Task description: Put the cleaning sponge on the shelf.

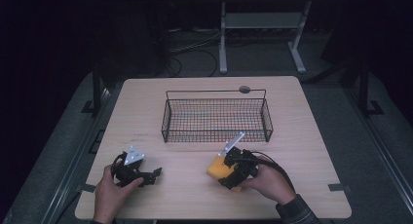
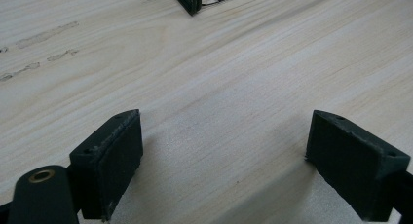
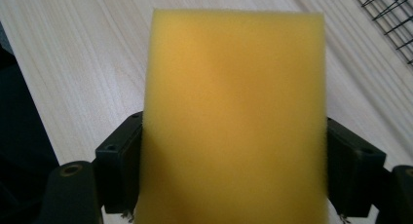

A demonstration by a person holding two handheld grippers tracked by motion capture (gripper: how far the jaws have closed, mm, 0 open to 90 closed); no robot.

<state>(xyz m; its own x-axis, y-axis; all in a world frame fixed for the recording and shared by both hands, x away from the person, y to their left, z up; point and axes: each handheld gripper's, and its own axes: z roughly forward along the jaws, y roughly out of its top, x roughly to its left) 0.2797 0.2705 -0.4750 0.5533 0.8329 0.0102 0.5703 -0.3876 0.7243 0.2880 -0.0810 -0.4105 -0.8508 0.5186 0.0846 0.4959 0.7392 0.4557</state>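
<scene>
High view dim overall; light falls from above onto pale wooden table (image 1: 302,136), surroundings sink into near-black. Picture soft, slightly grainy, detail of black wire mesh basket (image 1: 216,118) faint.

Left gripper view brighter, even light; wood grain sharp in mid-distance; soft shadow under spread jaws of left black two-jaw gripper (image 2: 221,160).

Right gripper view: yellow rectangular foam sponge (image 3: 234,121) close to lens, blurred, edges fuzzy; table behind in better focus; dark strip at left edge.

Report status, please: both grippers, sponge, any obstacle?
Left gripper open over bare table. Right gripper shut on yellow sponge. Wire basket ahead, path clear.
</scene>
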